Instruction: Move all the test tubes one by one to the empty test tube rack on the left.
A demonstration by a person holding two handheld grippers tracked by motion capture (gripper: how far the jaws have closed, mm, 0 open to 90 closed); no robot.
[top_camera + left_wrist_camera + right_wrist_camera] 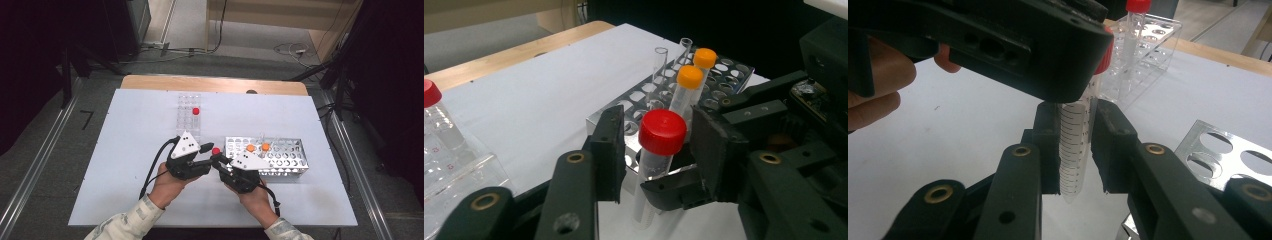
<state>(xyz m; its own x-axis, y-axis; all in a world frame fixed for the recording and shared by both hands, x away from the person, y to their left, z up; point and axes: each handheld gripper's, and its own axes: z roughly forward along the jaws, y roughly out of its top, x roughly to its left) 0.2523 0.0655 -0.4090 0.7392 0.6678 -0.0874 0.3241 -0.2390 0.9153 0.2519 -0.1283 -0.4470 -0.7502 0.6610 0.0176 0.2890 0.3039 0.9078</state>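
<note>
A: High view, entry one. White counter [125, 150] lies over a wooden top whose bare edge shows at the far side. Grey carpet lies around it, with metal rails on both sides, cables on the floor behind, dark curtains left and right.

B: Racks?

A: Metal rack [287, 155] to the right, holding two orange-capped tubes [257, 148] and some open glass ones. Clear plastic rack [189, 117] farther back, with one red-capped tube [196, 111] standing in it.

B: And the tube being worked on?

A: Red-capped graduated tube [660, 145] is held upright above the counter, just in front of the metal rack, between both hands. Right tongs [1074, 150] are clamped on its lower body.

B: Left tongs?

A: Left tongs [658, 150] sit either side of the cap. In the left gripper view a gap shows on each side, so they stand apart, not pressing.
</note>
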